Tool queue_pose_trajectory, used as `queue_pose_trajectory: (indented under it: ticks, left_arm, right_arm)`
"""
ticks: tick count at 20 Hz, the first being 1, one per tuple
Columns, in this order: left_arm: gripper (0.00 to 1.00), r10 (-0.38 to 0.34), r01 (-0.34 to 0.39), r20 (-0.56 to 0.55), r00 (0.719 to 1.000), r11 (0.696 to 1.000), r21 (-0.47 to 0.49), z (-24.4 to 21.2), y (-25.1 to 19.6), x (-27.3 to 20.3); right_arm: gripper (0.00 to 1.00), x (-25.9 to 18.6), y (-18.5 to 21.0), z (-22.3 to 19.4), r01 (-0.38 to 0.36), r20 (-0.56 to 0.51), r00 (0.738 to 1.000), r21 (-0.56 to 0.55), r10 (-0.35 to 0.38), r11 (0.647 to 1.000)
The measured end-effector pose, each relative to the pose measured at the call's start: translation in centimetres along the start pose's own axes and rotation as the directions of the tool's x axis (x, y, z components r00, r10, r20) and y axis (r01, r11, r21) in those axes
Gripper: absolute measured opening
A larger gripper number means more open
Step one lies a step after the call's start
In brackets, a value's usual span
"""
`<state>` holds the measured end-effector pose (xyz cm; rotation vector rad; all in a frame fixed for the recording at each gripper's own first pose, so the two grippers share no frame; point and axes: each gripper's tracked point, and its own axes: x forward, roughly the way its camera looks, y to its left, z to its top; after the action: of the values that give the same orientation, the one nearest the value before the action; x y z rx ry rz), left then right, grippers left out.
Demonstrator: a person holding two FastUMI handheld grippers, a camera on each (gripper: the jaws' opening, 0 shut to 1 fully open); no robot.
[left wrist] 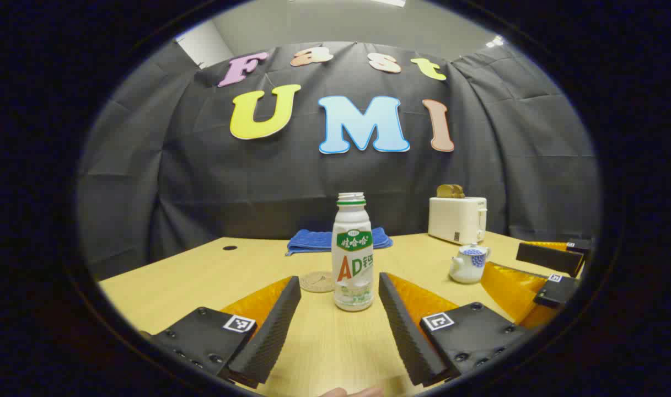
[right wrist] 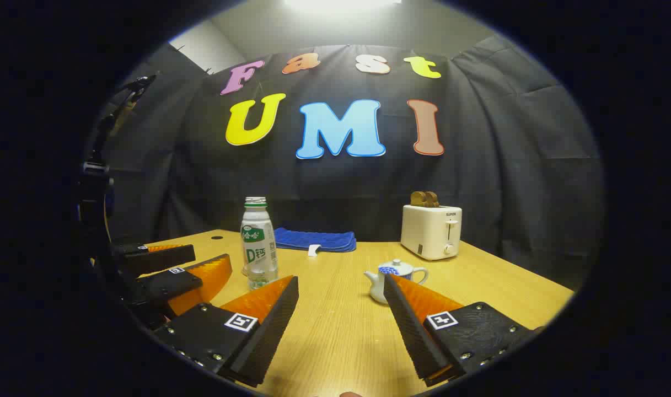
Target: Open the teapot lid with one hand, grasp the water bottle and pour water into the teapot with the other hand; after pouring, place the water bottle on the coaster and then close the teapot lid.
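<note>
A white uncapped bottle (left wrist: 353,253) with a green label stands upright on the table, straight ahead of my open left gripper (left wrist: 339,286), whose fingertips flank it without touching. A round clear coaster (left wrist: 317,281) lies just left of the bottle. The small white teapot (left wrist: 468,263) with a blue-patterned lid sits to the right, lid on. In the right gripper view, my open right gripper (right wrist: 341,286) points at the table between bottle (right wrist: 257,243) and teapot (right wrist: 397,278); its right fingertip overlaps the teapot's near side. The left gripper (right wrist: 172,270) shows at the left, near the bottle.
A white toaster (left wrist: 457,219) holding bread stands at the back right. A folded blue cloth (left wrist: 335,240) lies at the back by the wall. The wooden table (left wrist: 181,286) has a small dark hole (left wrist: 230,248) at the far left. The right gripper (left wrist: 550,267) shows at the right edge.
</note>
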<state>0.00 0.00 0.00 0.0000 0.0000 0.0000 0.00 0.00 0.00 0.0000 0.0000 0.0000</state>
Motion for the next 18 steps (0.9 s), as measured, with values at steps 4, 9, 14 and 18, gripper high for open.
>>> queue_pose_trajectory:
  ticks: [4,9,14,18]
  left_arm:
    - [0.99,-0.056,0.058,0.06,0.997,0.998,-0.035,2.6,-1.6,1.3]
    - [0.99,-0.065,0.065,0.074,0.995,0.998,0.006,3.0,-1.2,2.7]
    - [0.99,-0.076,0.076,0.04,0.996,0.997,0.011,1.9,-0.8,4.6]
    - [0.99,-0.066,0.066,-0.009,0.998,0.998,0.003,0.4,-0.3,5.6]
  right_arm:
    - [0.96,1.9,-2.7,0.1,0.041,-0.039,0.998,0.024,-0.04,0.999]
    - [0.96,4.7,-5.6,-0.4,0.084,-0.068,0.994,0.011,-0.083,0.996]
    - [0.95,9.7,-7.3,-0.3,0.107,-0.097,0.99,0.016,-0.105,0.994]
    - [0.67,12.5,-7.9,-2.3,0.142,-0.188,0.972,0.009,-0.138,0.99]
